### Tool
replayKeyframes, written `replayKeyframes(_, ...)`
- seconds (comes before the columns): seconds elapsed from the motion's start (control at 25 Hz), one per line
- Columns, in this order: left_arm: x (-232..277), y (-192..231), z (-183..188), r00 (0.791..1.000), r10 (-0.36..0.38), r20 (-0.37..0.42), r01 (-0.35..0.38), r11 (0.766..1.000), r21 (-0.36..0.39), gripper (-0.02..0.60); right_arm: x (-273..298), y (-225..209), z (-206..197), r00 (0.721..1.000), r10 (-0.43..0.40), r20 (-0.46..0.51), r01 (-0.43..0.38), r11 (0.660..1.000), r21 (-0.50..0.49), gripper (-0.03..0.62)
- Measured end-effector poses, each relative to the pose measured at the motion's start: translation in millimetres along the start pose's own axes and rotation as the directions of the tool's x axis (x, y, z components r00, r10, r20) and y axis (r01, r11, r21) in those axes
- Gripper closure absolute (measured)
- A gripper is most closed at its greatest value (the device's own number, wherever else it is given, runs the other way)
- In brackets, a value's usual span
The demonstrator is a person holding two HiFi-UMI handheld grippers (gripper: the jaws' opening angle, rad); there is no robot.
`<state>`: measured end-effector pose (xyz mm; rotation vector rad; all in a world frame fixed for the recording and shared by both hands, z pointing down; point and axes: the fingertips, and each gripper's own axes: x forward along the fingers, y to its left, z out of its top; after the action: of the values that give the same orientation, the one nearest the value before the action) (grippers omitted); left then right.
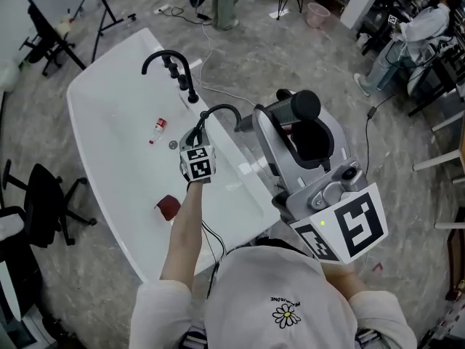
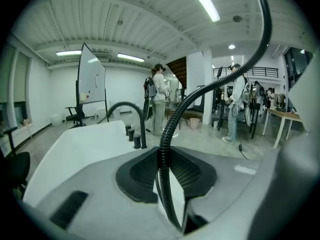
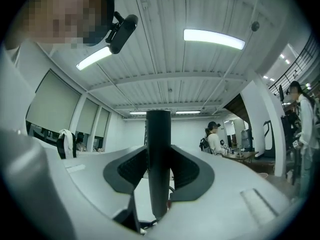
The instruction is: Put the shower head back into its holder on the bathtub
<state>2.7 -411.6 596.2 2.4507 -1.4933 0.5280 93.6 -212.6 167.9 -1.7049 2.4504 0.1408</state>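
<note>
A white bathtub (image 1: pixel 109 151) lies in front of me, with a black arched faucet (image 1: pixel 168 58) and black fittings (image 1: pixel 192 97) on its far rim. My left gripper (image 1: pixel 197 137) is held over the tub's right rim, shut on the black ribbed hose (image 1: pixel 221 110). In the left gripper view the hose (image 2: pixel 200 91) runs up from between the pads of the left gripper (image 2: pixel 165 173) and arcs right. My right gripper (image 1: pixel 304 140) is raised near my chest, shut on the shower head's black round handle (image 1: pixel 305 106). That handle (image 3: pixel 158 134) stands upright in the right gripper (image 3: pixel 159 173). The spray face is hidden.
Inside the tub lie a small red-capped bottle (image 1: pixel 157 128) and a dark red object (image 1: pixel 168 207). A black office chair (image 1: pixel 43 202) stands left of the tub. Cables (image 1: pixel 218 89) trail on the floor behind it. People (image 2: pixel 156 96) stand at the back by desks.
</note>
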Motion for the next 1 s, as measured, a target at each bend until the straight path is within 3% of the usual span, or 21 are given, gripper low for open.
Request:
replayKeyframes(0.12, -9, 5, 68, 0.99, 0.022, 0.136, -0.024, 1.0, 0.016, 0.518, -7, -7, 3, 1.0, -0.001, 0.019, 0.001, 1.0, 0.016, 0.456)
replayKeyframes(0.24, -18, -3, 139, 0.961, 0.012, 0.276, -0.028, 0.998, 0.054, 0.518, -11, -17, 4, 0.999, 0.005, 0.037, -0.006, 0.999, 0.049, 0.456)
replayKeyframes(0.52, -48, -38, 287, 0.849, -0.08, 0.522, -0.021, 0.982, 0.186, 0.518, -4, -23, 8, 0.996, 0.038, 0.081, -0.044, 0.996, 0.08, 0.456)
replayKeyframes(0.68, -53, -53, 343, 0.795, -0.118, 0.594, -0.03, 0.972, 0.232, 0.52, 2, -29, 4, 0.995, 0.039, 0.09, -0.046, 0.996, 0.081, 0.456)
replayKeyframes(0.8, -46, -52, 355, 0.792, -0.135, 0.595, -0.035, 0.964, 0.265, 0.519, 14, -31, -10, 0.997, 0.035, 0.065, -0.039, 0.996, 0.074, 0.456)
replayKeyframes(1.0, -12, -37, 326, 0.836, -0.124, 0.534, -0.024, 0.965, 0.26, 0.52, 42, -40, -37, 1.0, 0.03, 0.004, -0.031, 0.996, 0.083, 0.456)
